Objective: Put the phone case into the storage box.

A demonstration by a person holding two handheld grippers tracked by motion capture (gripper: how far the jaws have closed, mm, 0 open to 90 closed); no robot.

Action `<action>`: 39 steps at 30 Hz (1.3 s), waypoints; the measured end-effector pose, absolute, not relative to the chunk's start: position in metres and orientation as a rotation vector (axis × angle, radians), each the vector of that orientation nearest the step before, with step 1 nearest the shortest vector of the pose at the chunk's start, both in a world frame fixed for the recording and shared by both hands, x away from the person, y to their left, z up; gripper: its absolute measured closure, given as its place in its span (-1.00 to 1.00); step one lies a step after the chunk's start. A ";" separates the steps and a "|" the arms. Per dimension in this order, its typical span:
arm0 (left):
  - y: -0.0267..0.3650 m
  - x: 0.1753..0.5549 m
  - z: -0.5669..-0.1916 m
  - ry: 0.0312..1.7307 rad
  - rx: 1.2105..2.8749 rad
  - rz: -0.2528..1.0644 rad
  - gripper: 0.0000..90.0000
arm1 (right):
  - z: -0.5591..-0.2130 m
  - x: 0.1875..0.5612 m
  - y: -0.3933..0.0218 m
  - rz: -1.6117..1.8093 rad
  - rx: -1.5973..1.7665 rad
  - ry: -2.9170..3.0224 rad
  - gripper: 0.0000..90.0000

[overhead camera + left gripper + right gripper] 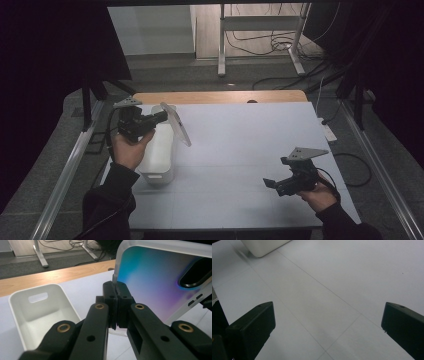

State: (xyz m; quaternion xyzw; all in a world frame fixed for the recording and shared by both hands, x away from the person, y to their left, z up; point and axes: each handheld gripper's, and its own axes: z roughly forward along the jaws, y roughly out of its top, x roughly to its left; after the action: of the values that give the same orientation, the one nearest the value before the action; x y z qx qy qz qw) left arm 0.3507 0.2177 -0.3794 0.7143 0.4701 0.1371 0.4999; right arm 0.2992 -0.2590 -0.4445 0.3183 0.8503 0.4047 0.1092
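Left claw (116, 293) is clenched on the edge of a translucent phone case (155, 282), holding it up just above the white bin (37, 322). Looks light, bendy and slick, so edge pinching seems right. Right claw (280, 185) hangs released, well apart from the bin.

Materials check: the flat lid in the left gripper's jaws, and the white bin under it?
Lid: looks like translucent frosted plastic, thin and stiff; its face shows a blue-to-purple sheen, and it has a moulded oval slot and a pale rim. Whether that sheen is a film or just reflection is unclear.
Bin: apparently opaque white moulded plastic with a matte finish, rounded corners and a cut-out handle slot.
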 end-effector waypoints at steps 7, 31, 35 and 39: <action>0.225 0.356 -0.379 1.166 1.715 0.363 0.96 | -0.445 0.295 -0.268 1.183 0.953 2.488 -1.00; 0.248 0.381 -0.381 1.267 1.671 0.435 0.96 | -0.449 0.286 -0.297 1.164 1.043 2.449 -1.00; 0.251 0.388 -0.382 1.291 1.665 0.452 0.96 | -0.450 0.284 -0.300 1.160 1.052 2.443 -1.00; 0.253 0.391 -0.383 1.308 1.662 0.466 0.96 | -0.451 0.282 -0.304 1.158 1.067 2.436 -1.00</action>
State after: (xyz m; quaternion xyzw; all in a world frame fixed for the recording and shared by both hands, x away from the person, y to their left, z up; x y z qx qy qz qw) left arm 0.3912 0.2527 -0.3828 0.6778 0.5334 0.1899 0.4691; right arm 0.2819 -0.3044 -0.4507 0.3652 0.8337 0.3964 0.1203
